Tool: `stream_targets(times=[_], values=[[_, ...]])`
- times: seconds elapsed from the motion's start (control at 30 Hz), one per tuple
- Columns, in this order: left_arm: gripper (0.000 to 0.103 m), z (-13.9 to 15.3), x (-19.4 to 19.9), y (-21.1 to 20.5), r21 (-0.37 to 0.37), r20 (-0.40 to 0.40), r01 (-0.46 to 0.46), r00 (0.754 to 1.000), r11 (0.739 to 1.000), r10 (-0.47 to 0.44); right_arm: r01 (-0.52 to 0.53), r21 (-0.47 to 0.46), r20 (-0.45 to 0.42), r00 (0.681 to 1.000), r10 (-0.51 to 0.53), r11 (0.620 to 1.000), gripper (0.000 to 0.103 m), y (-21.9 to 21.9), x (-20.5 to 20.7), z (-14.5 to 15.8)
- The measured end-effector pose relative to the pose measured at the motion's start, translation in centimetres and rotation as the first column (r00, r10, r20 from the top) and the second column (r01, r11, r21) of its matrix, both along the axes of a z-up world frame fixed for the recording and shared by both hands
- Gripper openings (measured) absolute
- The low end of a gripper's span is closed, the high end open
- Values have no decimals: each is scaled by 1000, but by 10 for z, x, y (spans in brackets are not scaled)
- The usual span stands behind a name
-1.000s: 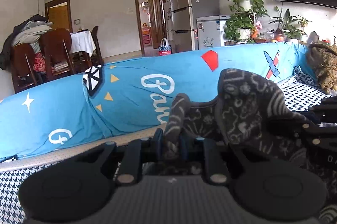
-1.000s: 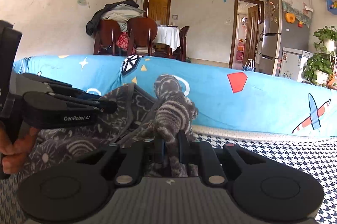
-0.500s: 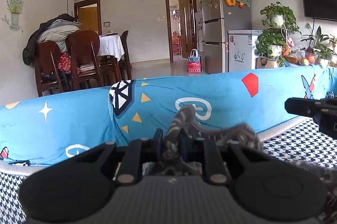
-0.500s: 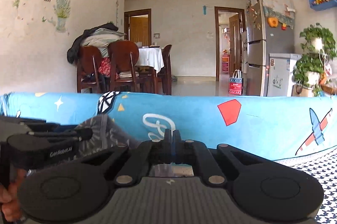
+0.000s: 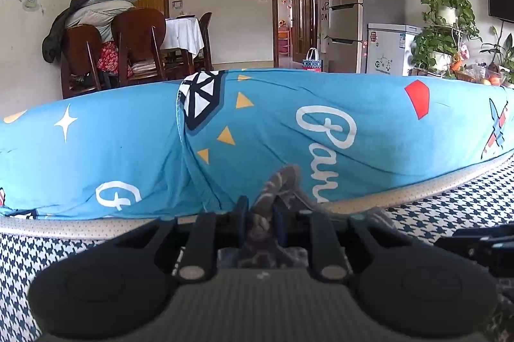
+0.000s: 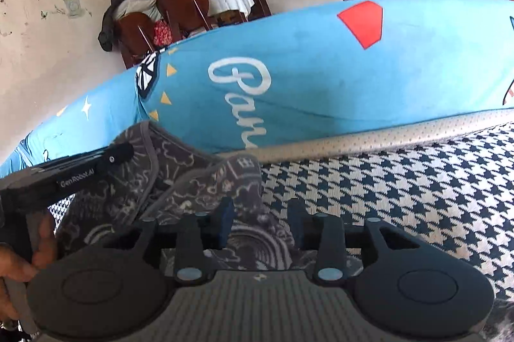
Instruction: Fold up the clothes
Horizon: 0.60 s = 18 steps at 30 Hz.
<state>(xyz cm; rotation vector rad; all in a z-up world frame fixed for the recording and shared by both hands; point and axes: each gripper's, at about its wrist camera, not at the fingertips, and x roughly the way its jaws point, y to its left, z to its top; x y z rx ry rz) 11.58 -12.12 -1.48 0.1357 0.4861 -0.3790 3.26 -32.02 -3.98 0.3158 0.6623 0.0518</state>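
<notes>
holding a bunched fold of the dark patterned garment (image 6: 192, 181) in my left gripper (image 5: 260, 223), jaws closed tight on the cloth, i see my right gripper (image 6: 258, 221) with jaws parted and empty, hovering just above the fabric. the garment lies on the checked cover (image 6: 401, 181) beside the blue cushion (image 5: 128, 149). to fold cleanly, i judge the pinched edge should stay taut and low, lining up with the fabric below.
</notes>
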Motion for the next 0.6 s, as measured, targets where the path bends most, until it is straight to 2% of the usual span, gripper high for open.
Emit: stream_targets(times=[0.03, 0.1, 0.4, 0.47, 0.53, 0.57, 0.6], values=[[17, 0, -1, 0, 4, -1, 0, 1000, 1000, 0, -13, 10, -16, 1000, 13, 1000, 55, 2, 2, -4], [17, -2, -1, -1, 9, -5, 0, 1000, 1000, 0, -30, -10, -39, 999, 30, 1000, 60, 9, 6, -11], [17, -14, 1, -1, 26, -28, 0, 1000, 1000, 1, -81, -167, -107, 992, 63, 983, 64, 37, 25, -43], [17, -16, 2, -1, 29, -33, 0, 999, 1000, 1, -72, -198, -102, 993, 52, 978, 47, 40, 27, -43], [17, -17, 3, -2, 28, -33, -3, 999, 1000, 4, -57, -210, -87, 995, 40, 976, 17, 39, 28, -42], [17, -18, 3, -2, 27, -32, -4, 999, 1000, 5, -59, -194, -78, 996, 44, 979, 12, 37, 28, -41], [17, -18, 3, -3, 27, -26, -7, 1000, 1000, 7, -58, -185, -67, 997, 46, 981, 11, 35, 28, -39]])
